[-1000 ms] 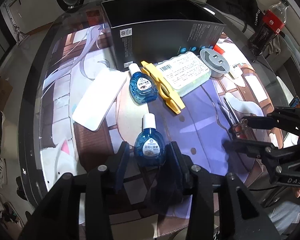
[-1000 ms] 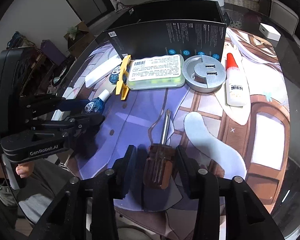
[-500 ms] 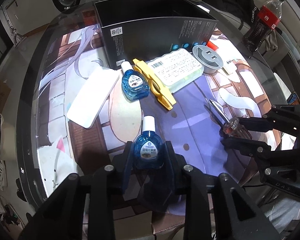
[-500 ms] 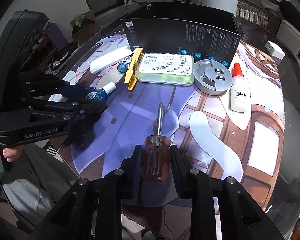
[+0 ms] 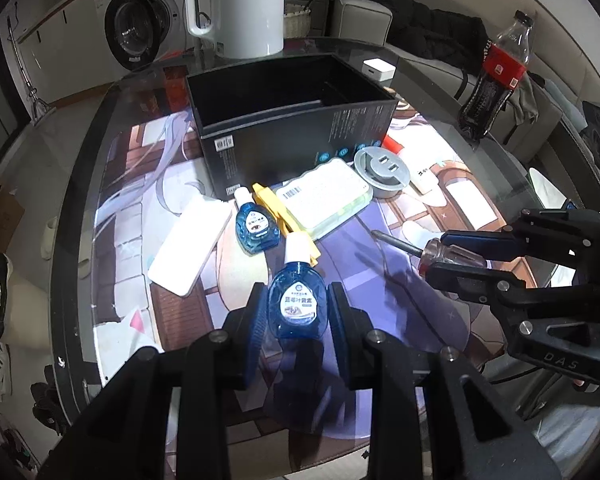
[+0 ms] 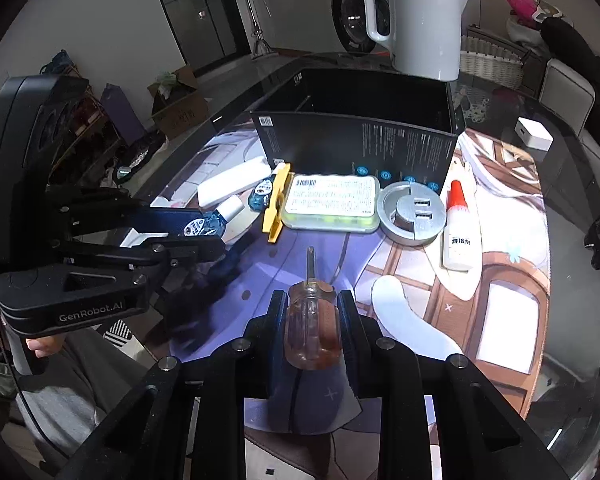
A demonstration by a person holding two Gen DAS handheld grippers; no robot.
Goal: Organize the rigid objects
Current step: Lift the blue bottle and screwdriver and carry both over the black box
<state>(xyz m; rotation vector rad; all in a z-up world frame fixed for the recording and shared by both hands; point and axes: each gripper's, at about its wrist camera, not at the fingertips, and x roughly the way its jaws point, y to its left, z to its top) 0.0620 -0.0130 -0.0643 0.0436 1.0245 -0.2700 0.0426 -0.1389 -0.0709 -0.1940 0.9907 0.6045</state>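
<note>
My left gripper [image 5: 298, 306] is shut on a blue eye-drop bottle [image 5: 297, 304] with a white cap and holds it above the mat. My right gripper [image 6: 313, 320] is shut on the amber handle of a screwdriver [image 6: 311, 326], its shaft pointing forward, lifted off the mat. The open black box [image 5: 292, 128] stands at the back of the mat; it also shows in the right wrist view [image 6: 360, 136]. A second blue bottle [image 5: 256, 226], a yellow clip [image 5: 282, 216], a pale green case [image 5: 324, 196], a grey USB hub [image 5: 382, 168] and a white flat case [image 5: 188, 248] lie before the box.
A glue bottle [image 6: 458, 232] lies right of the hub. A white kettle [image 5: 236, 4] stands behind the box. A cola bottle [image 5: 496, 76] stands at the back right. A small white charger [image 6: 534, 134] lies on the glass table [image 5: 76, 208].
Both grippers closed on their objects and lifted them off the mat: the left with the blue bottle, the right with the screwdriver. Both views now sit higher and tilted toward the box.
</note>
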